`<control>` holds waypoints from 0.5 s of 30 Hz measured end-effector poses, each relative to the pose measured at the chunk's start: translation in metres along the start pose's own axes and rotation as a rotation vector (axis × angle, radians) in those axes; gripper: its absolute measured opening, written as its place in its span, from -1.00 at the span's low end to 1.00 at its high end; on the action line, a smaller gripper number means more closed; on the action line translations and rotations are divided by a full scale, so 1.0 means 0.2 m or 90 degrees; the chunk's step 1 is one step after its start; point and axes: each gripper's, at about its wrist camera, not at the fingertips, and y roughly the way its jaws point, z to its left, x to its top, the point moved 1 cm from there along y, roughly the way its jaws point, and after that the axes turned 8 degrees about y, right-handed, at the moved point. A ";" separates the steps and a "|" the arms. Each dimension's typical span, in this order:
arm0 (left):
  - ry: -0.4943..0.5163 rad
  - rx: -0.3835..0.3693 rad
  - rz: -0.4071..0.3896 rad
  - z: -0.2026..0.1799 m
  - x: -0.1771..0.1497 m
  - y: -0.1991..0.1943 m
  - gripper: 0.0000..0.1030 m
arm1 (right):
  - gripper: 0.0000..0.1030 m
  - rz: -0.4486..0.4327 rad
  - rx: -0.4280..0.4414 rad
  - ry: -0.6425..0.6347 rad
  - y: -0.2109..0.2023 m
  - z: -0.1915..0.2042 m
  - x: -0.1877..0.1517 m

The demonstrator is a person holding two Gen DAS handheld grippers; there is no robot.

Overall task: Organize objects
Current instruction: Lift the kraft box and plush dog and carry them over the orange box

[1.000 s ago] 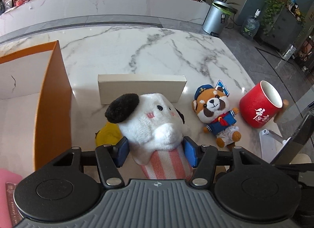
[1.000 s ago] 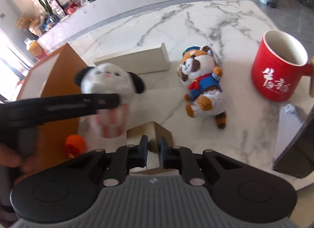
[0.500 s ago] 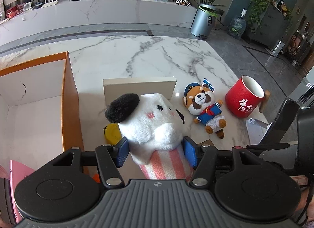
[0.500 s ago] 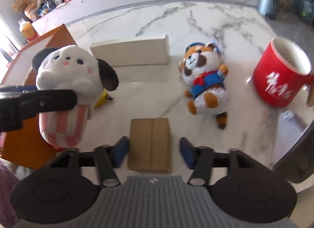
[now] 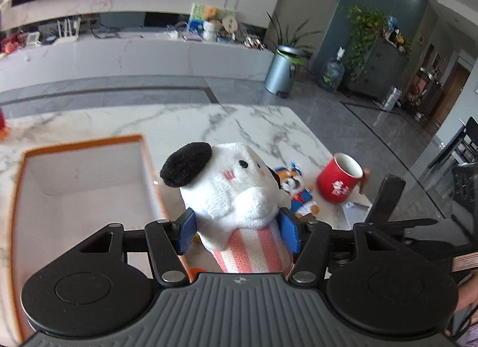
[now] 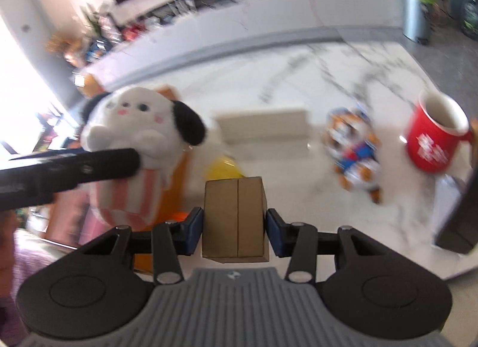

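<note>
My left gripper point(image 5: 237, 233) is shut on a white plush dog point(image 5: 227, 185) with black ears and a pink-striped body, held in the air beside the orange-rimmed box point(image 5: 143, 144). The dog point(image 6: 134, 126) and a left finger point(image 6: 74, 167) across it also show in the right wrist view. My right gripper point(image 6: 234, 232) is shut on a small cardboard box point(image 6: 234, 215), its blue pads against the box's two sides, lifted off the marble table point(image 6: 298, 78).
On the table lie a red-panda plush point(image 6: 355, 150), a red mug point(image 6: 433, 141), a long beige box point(image 6: 263, 126) and a yellow object point(image 6: 224, 169). A dark upright panel point(image 6: 457, 227) stands at the right edge. A pink item point(image 6: 68, 212) sits low left.
The right jaws opened around the cardboard box, then took hold of it and lifted it. The left gripper rose with the plush dog and shifted toward the orange box.
</note>
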 end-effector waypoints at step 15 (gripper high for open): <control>-0.075 0.047 -0.012 0.53 -0.18 -0.05 0.31 | -0.08 0.114 -0.031 -0.102 0.48 0.71 -0.12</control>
